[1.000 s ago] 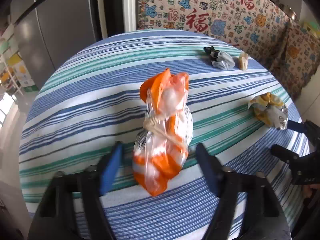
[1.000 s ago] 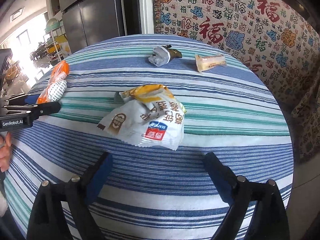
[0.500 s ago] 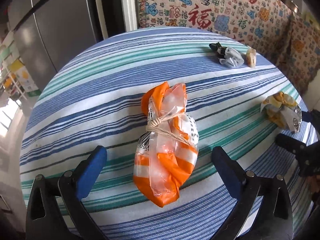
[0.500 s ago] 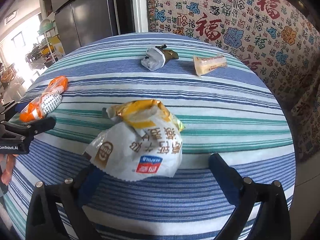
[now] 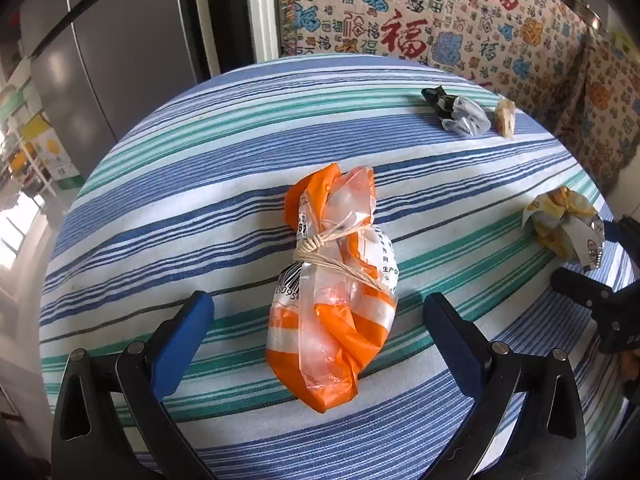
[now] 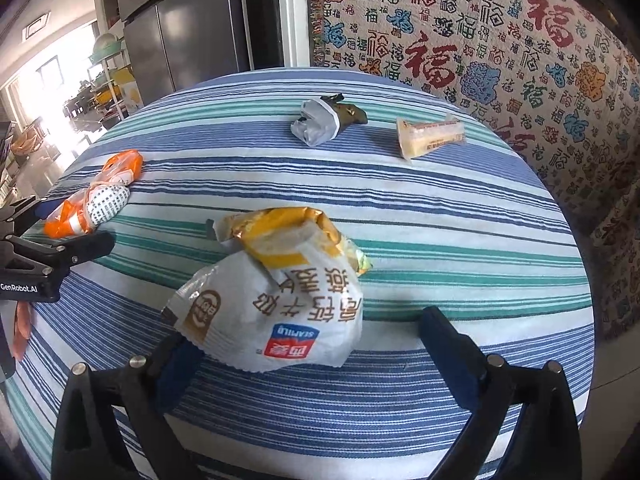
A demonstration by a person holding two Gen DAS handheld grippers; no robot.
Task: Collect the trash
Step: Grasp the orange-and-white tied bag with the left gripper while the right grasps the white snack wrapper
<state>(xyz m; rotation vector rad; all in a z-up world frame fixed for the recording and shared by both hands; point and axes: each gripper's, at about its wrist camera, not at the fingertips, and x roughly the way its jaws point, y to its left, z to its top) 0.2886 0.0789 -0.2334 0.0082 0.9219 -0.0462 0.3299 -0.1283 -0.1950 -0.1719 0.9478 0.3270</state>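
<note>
Two grippers, jaws spread wide and lately opening, straddle my nearest targets: the left gripper [image 5: 318,328] around the string-tied orange bag [image 5: 334,292], the right gripper [image 6: 304,344] around the crumpled white snack packet [image 6: 276,300], neither pinched yet. My worry is slick film sliding out as pads close. Farther across the striped tablecloth [image 6: 460,208] lie a grey wrapper [image 6: 320,122] and a beige bar wrapper [image 6: 430,136], unobstructed, before the patterned sofa throw [image 6: 500,40].

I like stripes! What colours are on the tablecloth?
The tablecloth has blue, white and teal-green stripes. The left wrist view shows it best.
</note>
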